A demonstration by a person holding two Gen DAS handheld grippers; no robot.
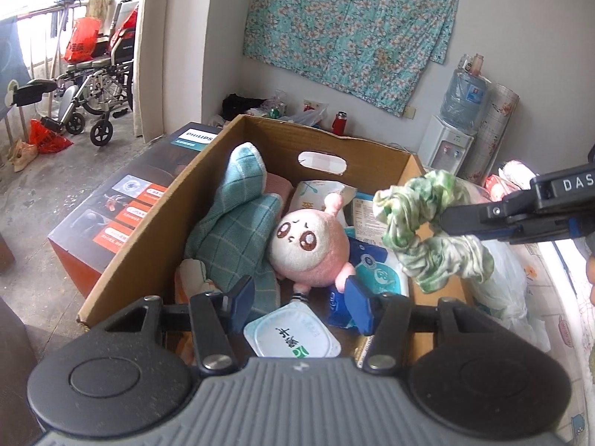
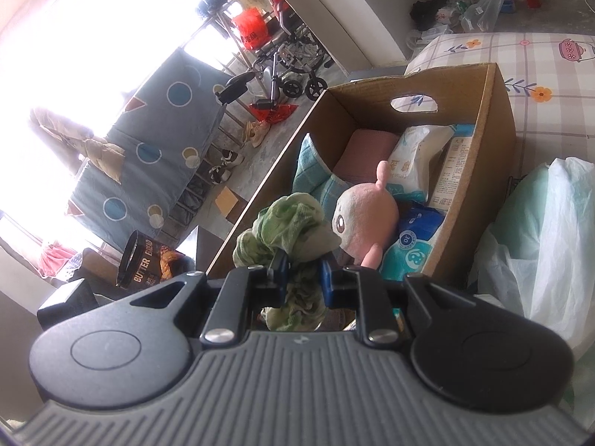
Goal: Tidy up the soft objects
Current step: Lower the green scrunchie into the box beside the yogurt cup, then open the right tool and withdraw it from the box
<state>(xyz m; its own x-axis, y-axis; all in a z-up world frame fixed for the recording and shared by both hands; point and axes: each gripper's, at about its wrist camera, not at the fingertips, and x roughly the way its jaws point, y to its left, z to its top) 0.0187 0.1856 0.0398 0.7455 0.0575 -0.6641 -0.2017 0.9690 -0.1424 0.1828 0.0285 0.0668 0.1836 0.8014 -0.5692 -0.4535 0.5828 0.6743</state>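
Note:
An open cardboard box point(image 1: 282, 141) point(image 2: 372, 89) holds a pink and white plush point(image 1: 308, 245) point(image 2: 364, 215), a teal checked towel point(image 1: 234, 223) point(image 2: 308, 163), a pink cloth point(image 2: 368, 148) and several wipe packs point(image 1: 375, 271). My left gripper point(image 1: 297, 290) hangs over the near end of the box, jaws apart with nothing between them. My right gripper point(image 2: 303, 264) point(image 1: 446, 219) is shut on a crumpled green and white cloth point(image 2: 286, 223) point(image 1: 420, 230), held in the air above the box's right rim.
The box rests on a bed with a patterned sheet point(image 2: 539, 59). A white plastic bag point(image 2: 550, 241) lies right of the box. A dark Philips carton point(image 1: 122, 204) stands against its left side. A wheelchair point(image 1: 96, 85) and a water dispenser point(image 1: 446, 145) stand farther off.

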